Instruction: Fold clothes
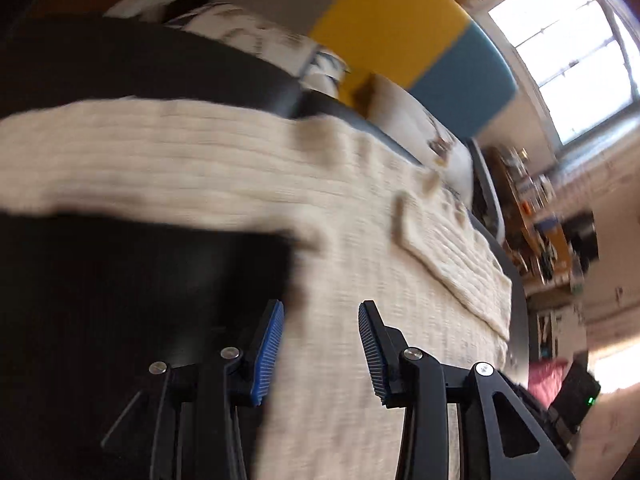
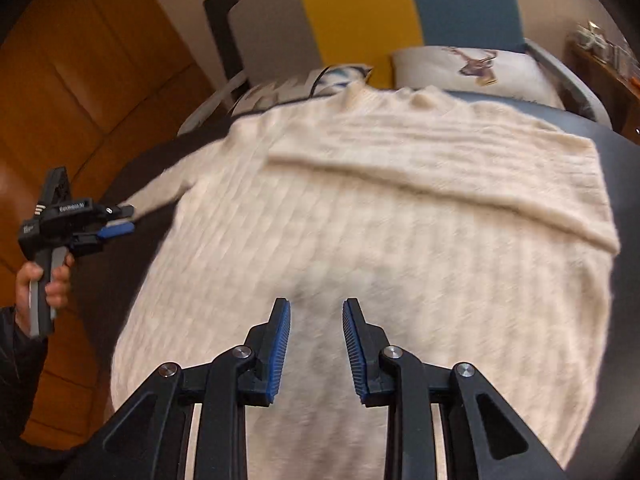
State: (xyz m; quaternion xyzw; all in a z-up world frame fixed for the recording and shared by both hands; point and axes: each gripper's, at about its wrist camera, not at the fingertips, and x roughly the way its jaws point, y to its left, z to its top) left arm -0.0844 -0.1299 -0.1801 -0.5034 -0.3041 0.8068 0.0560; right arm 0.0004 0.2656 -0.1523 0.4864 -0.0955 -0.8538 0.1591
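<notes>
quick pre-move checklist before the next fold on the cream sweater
1. Sweater spread flat on the dark surface: ok.
2. Right sleeve folded across the body: ok.
3. Left sleeve folded in: not ok; it lies out to the side.
4. Left tool open, nothing held: ok.
5. Right tool open, nothing held: ok.
6. Hem edge nearest the tools lying straight: cannot tell, out of view.

No writing can be read here. The left gripper [image 2: 120,222] carries a small pale label on its black body, but the letters are too blurred to make out.
</notes>
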